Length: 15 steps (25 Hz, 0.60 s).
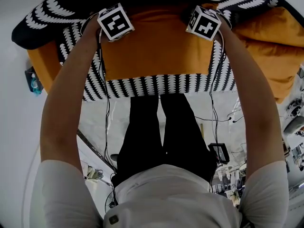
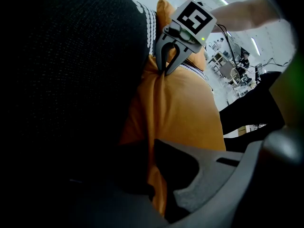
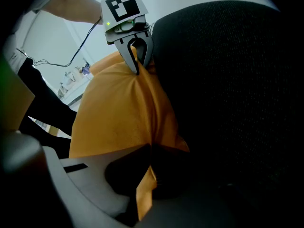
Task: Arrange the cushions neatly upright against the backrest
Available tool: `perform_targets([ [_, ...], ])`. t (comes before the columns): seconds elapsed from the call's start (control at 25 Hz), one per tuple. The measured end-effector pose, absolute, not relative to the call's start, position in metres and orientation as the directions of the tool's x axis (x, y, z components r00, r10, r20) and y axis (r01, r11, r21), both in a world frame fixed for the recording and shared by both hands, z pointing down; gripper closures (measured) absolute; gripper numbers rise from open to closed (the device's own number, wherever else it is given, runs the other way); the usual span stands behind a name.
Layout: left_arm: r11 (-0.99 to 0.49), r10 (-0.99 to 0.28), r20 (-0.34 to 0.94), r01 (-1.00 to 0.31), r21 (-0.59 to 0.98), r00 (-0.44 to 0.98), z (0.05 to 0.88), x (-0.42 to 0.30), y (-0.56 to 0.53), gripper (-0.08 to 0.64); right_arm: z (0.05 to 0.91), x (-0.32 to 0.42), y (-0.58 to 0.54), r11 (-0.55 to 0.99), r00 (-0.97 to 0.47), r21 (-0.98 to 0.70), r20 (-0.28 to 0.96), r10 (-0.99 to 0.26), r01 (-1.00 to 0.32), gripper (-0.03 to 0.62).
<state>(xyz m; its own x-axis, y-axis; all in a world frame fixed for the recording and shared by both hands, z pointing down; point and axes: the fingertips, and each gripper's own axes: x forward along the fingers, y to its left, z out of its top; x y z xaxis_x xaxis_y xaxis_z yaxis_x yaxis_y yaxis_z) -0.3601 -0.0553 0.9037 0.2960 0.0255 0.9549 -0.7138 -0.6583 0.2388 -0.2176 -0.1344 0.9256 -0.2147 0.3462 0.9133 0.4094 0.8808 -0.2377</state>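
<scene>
Orange cushion (image 1: pixel 156 46), its top corners tight between jaws of left gripper (image 2: pixel 150 150) and right gripper (image 3: pixel 149 147)

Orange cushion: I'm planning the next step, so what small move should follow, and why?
Probably lift the orange cushion and stand it against the dark backrest: the left hand-held gripper and right hand-held gripper are both shut on its corners.

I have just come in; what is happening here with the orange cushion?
A person stands at a seat with a black-and-white patterned cover and holds a gripper in each hand. The left gripper and the right gripper are each shut on a far corner of one orange cushion, pinching its fabric. Another orange cushion lies to the right, untouched.
</scene>
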Motion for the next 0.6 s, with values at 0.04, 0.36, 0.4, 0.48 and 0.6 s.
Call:
perform_targets([
  [0.04,-0.663,0.014,0.956,-0.713,0.229,0.294,0.9,-0.359,-0.057,0.536,0.923,-0.217,-0.135,0.882,-0.219,-0.229,0.915,0.34,0.412,0.565],
  [0.36,-0.656,-0.002,0.951,-0.719,0.232,0.309,0.864,-0.353,-0.05,0.543,0.88,-0.211,-0.131,0.889,-0.255,-0.149,0.926,0.279,0.434,0.565],
  [0.4,-0.649,0.007,0.948,-0.72,0.246,0.318,0.859,-0.352,-0.045,0.544,0.874,-0.21,-0.128,0.89,-0.264,-0.134,0.926,0.269,0.436,0.565],
  [0.48,-0.635,0.023,0.942,-0.723,0.273,0.335,0.849,-0.348,-0.035,0.545,0.86,-0.206,-0.124,0.893,-0.282,-0.108,0.926,0.25,0.437,0.565],
  [0.6,-0.63,0.018,0.944,-0.729,0.268,0.331,0.832,-0.339,-0.03,0.545,0.841,-0.195,-0.119,0.9,-0.301,-0.081,0.926,0.227,0.429,0.566],
])
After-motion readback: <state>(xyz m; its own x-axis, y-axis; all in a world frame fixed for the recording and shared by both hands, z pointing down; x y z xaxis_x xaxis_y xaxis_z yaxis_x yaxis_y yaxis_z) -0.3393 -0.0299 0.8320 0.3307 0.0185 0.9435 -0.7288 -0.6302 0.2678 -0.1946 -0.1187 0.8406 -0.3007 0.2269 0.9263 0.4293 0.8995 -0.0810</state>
